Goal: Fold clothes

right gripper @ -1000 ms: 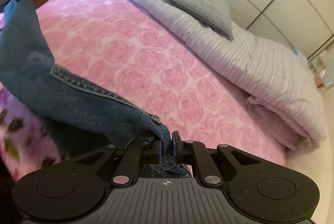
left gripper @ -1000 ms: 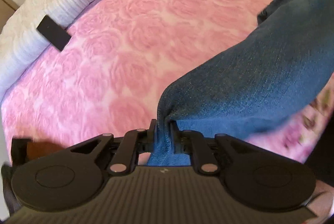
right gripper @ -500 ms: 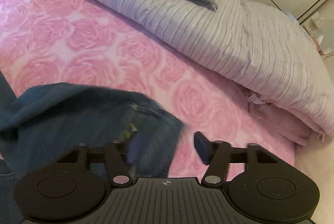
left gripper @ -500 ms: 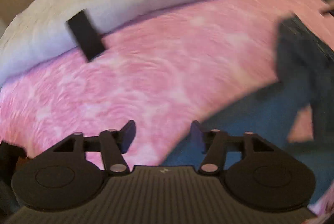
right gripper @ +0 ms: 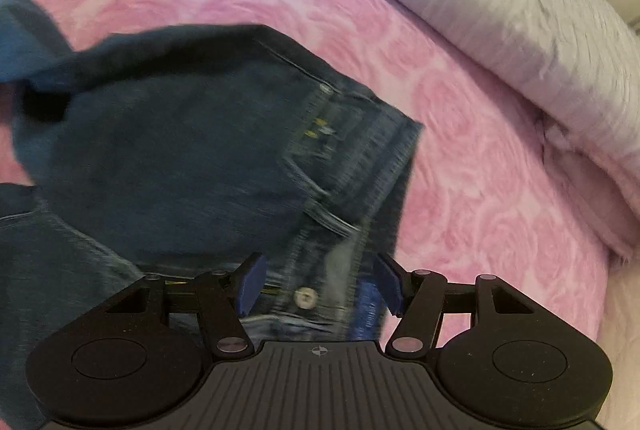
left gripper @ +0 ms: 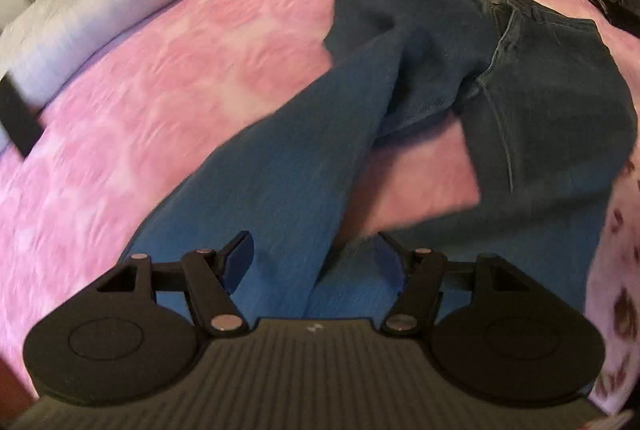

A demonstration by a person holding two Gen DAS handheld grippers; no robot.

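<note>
we see the jeans (left gripper: pixel 400 77) spread flat on the bed (left gripper: pixel 200 61), legs reaching toward our left tongs (left gripper: pixel 316 258), waistband under our right tongs (right gripper: pixel 320 282); the folded duvet (right gripper: pixel 500 13) lies behind.

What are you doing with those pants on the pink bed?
A person is folding clothes with a two-finger gripper in each hand. Right now a pair of blue jeans lies spread out on the pink rose blanket. Both grippers are open and holding nothing: the left gripper is by the leg ends, the right gripper is over the waistband near the button. No fold has been made yet.
</note>
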